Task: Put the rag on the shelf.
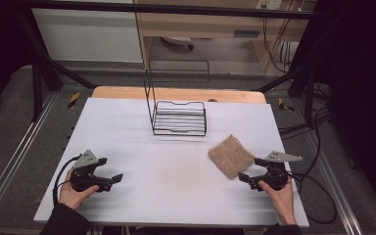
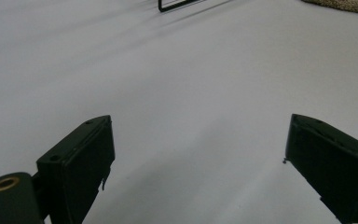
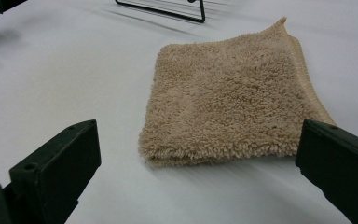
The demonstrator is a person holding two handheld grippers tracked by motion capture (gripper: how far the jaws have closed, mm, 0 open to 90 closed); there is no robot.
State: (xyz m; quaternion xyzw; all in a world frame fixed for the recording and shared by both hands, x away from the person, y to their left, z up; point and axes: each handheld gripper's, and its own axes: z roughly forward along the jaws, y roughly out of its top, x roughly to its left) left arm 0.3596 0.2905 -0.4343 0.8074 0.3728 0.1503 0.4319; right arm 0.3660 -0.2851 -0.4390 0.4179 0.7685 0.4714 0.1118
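step: you're at the approach. Right gripper (image 1: pixel 252 177) lines up on the folded tan towel (image 1: pixel 231 155); nothing picked up yet, by the look of it.
towel: lies flat on the white bench (image 1: pixel 142 142), right of centre, near the front edge, just ahead of your right gripper (image 3: pixel 198 156); folded edge faces the fingers in the right gripper view (image 3: pixel 223 105).
right fingers: spread wide, released; the towel sits ahead of the gap between them, no pad touching it.
left gripper: (image 1: pixel 108 177) rests at front left, well apart from the towel; fingers (image 2: pixel 81 161) released, bare bench between them.
rack: black wire rack (image 1: pixel 178 116) stands at the back middle of the bench, with nothing in it.
next move: likely push the right gripper forward and low so one finger slides under the folded edge, then clench. Keep it level or you'll just shove the cloth.
hard to tell: how many layers the fold has; the towel's far corner is cut off in the left gripper view (image 2: pixel 349 4); the rack's base bar is barely in frame in both gripper views.
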